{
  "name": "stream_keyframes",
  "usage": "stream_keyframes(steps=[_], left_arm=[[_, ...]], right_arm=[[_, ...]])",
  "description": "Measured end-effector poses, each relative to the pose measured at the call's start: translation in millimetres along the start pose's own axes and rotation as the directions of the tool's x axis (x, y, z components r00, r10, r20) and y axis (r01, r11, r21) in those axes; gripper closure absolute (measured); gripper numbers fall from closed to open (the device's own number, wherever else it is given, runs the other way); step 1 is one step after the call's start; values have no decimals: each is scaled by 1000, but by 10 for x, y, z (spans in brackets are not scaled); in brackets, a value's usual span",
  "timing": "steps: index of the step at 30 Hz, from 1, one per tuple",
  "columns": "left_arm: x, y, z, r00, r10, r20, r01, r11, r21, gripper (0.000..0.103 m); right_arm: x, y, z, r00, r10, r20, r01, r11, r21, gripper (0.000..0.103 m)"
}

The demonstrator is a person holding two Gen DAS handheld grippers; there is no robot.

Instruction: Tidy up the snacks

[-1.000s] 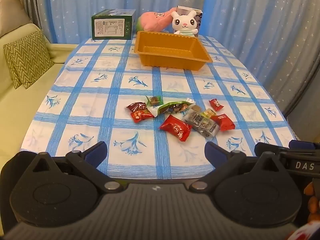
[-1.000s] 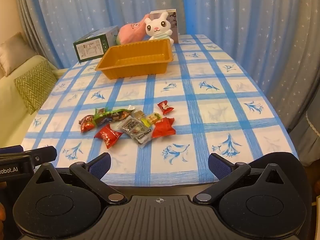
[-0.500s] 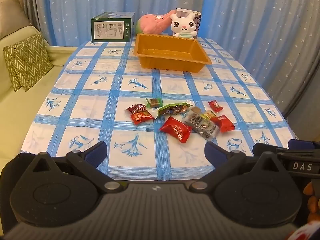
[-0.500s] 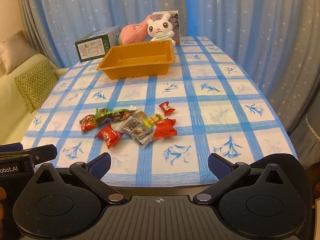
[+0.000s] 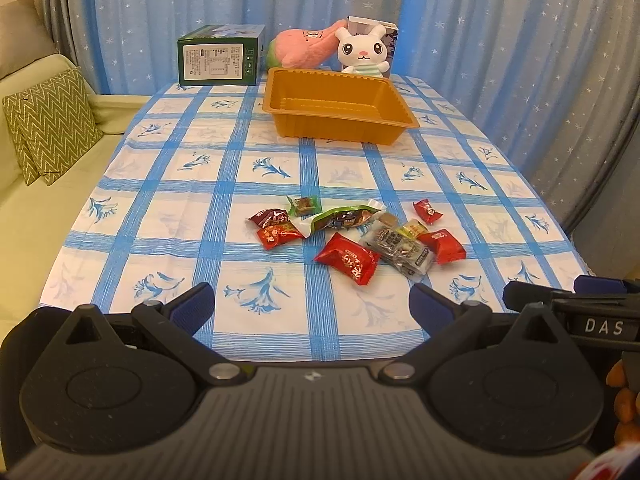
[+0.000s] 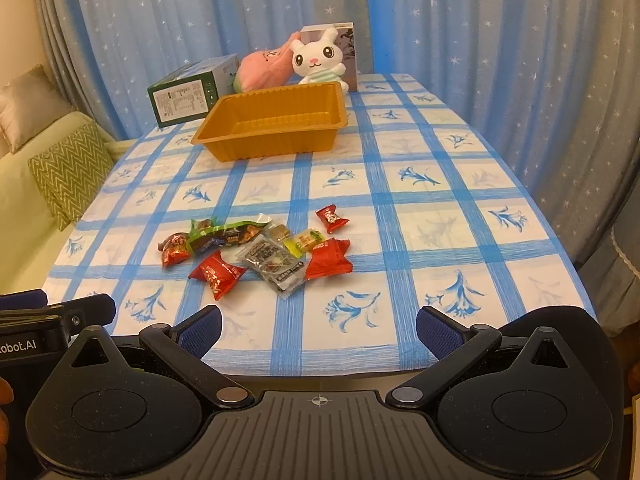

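Grippers first: the left gripper (image 5: 312, 304) and the right gripper (image 6: 318, 326) both hover over the near edge of the table (image 5: 168, 216), jaws spread wide apart and holding nothing. The two tools sit side by side — each shows at the edge of the other's view.

Just beyond them, a loose cluster of snacks (image 5: 356, 232) lies on the blue-checked cloth: a red packet (image 5: 347, 258) nearest, a clear-and-grey packet (image 5: 400, 249) touching another red one at its right, a long green wrapper (image 5: 340, 218) behind, small red and brown pieces at the left, and one small red candy (image 5: 427, 211) a little apart on the right. Print on the wrappers is too small to read.

Farther on, well apart from the cluster, stands an orange tray (image 5: 340, 130) — it looks empty. Behind it sit a green box (image 5: 218, 60), a pink plush (image 5: 304, 46) and a white rabbit toy (image 5: 362, 54), against blue starred curtains (image 5: 500, 20).
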State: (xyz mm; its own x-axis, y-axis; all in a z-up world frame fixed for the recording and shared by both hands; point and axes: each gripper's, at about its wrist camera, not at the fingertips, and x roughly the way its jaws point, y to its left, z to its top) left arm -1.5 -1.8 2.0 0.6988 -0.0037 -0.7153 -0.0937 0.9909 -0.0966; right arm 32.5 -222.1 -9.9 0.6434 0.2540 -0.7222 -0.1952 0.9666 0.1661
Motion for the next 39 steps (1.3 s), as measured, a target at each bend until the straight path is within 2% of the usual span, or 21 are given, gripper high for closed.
stream_keyframes(steps=[39], left_arm=[[-2,-28,-7,1000,-4,5,4,1000,6,0]], right_arm=[[-14,-22,18,1000,-4,6,4,1000,5,0]])
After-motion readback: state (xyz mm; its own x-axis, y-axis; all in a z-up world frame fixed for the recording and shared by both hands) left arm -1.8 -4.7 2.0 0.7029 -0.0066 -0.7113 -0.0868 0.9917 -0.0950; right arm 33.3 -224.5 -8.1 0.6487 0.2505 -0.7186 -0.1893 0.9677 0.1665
